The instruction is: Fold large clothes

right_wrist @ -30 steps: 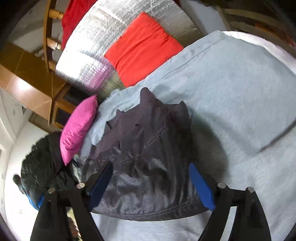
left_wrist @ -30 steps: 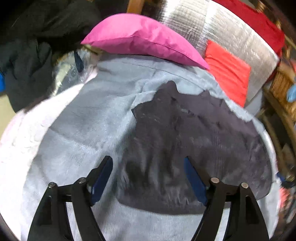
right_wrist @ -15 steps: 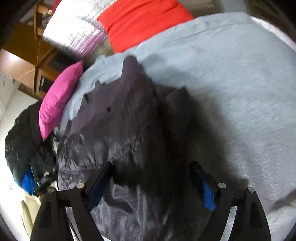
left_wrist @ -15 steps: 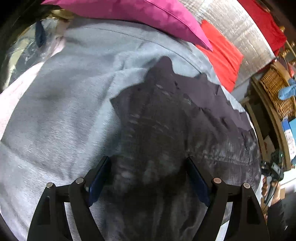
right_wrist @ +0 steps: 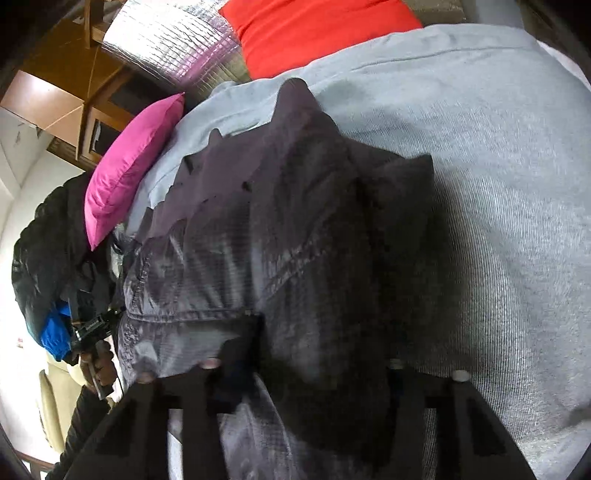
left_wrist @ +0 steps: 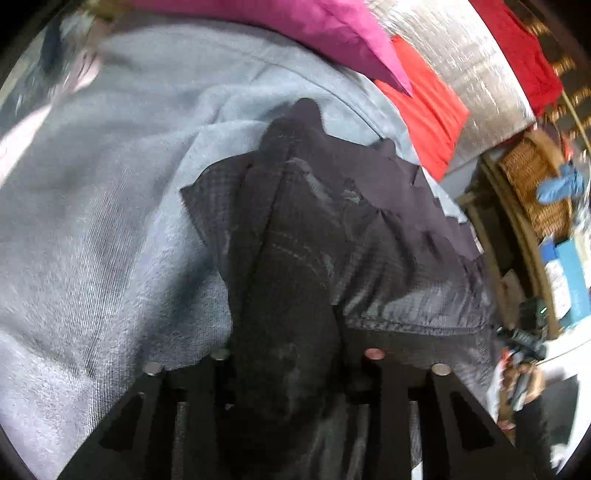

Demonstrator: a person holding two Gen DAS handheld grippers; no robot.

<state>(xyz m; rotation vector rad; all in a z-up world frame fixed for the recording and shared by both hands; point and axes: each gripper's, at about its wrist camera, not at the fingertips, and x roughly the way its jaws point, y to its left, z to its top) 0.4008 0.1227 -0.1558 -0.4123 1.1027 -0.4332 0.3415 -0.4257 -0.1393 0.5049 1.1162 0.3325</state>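
1. The dark garment (left_wrist: pixel 332 229) lies spread on the grey blanket (left_wrist: pixel 92 240) of a bed, on the near side of the pink pillow (left_wrist: pixel 332 29), which sits at the blanket's far edge
2. The left hand-held gripper (left_wrist: pixel 286 354) has just been closing, and a bunched ridge of the garment's near hem now stands squeezed between its pads; it looks clamped on the cloth
3. The right hand-held gripper (right_wrist: pixel 306 363) has likewise just been closing; dark cloth (right_wrist: pixel 295 240) is heaped between its fingers and appears pinched there
4. Each gripper holds one end of the hem nearest the person, so neither is the nearer one; the hem seam runs across between them, and the other holding hand (left_wrist: pixel 522 380) shows at the hem's far end in the left wrist view
5. From both grippers the garment stretches straight ahead toward the pink pillow, its pointed collar end farthest away; that away-running line seems the shorter axis, the hem line the longer
6. The coming fold, I judge, carries the held hem forward over the body toward the pillow
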